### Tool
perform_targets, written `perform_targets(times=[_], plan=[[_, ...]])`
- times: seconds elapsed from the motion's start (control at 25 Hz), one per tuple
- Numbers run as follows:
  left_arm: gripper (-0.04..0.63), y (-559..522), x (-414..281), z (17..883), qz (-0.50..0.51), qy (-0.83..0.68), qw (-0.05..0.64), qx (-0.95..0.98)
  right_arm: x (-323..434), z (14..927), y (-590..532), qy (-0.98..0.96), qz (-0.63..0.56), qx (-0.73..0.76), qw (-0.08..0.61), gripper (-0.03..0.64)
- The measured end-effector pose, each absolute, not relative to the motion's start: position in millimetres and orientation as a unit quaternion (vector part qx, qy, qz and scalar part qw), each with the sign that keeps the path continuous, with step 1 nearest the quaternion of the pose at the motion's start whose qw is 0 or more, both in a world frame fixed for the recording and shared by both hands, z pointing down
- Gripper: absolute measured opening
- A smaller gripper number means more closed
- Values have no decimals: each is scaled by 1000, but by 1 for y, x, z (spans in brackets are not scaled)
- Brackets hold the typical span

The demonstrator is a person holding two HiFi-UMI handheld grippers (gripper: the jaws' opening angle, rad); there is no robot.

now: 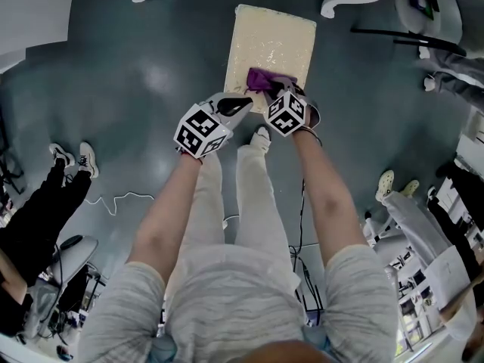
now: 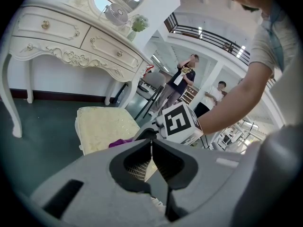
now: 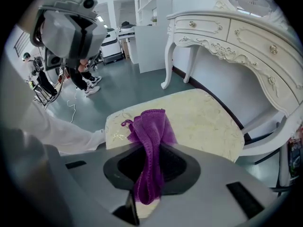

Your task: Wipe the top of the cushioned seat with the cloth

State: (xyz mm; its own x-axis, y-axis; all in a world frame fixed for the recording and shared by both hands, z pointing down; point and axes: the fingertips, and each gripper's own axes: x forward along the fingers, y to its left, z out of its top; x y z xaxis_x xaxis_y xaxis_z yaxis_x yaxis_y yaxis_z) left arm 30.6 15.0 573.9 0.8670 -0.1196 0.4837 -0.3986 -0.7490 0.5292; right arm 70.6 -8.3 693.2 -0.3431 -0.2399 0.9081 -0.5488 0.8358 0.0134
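- The right gripper has its jaws pinching a purple cloth. The cloth runs folded between them and bunches out in front.
- The bunched cloth sits at the near end of the cream cushioned seat, close to the edge on the person's side.
- The left gripper has its jaws pressed together with nothing between them. It is just beside the right gripper, at the seat's near left corner.
- A white carved dressing table stands beyond the seat on the grey-green floor.
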Motion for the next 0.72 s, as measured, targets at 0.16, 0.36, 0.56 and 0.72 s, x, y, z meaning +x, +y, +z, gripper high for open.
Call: perform_targets(times=[0.16,0.36,0.56,0.72], plan=[[15,18,30,573,214,-142,325,910,67,694,6,-809,147,230,521,71],[15,21,28,572,214,-144,326,910,61,694,29,-814,146,200,525,71],[15,24,25,572,213,-143,326,910,57,695,49,-817,149,185,526,71],[15,25,23,573,214,-145,327,909,53,696,64,-820,160,168,524,71]])
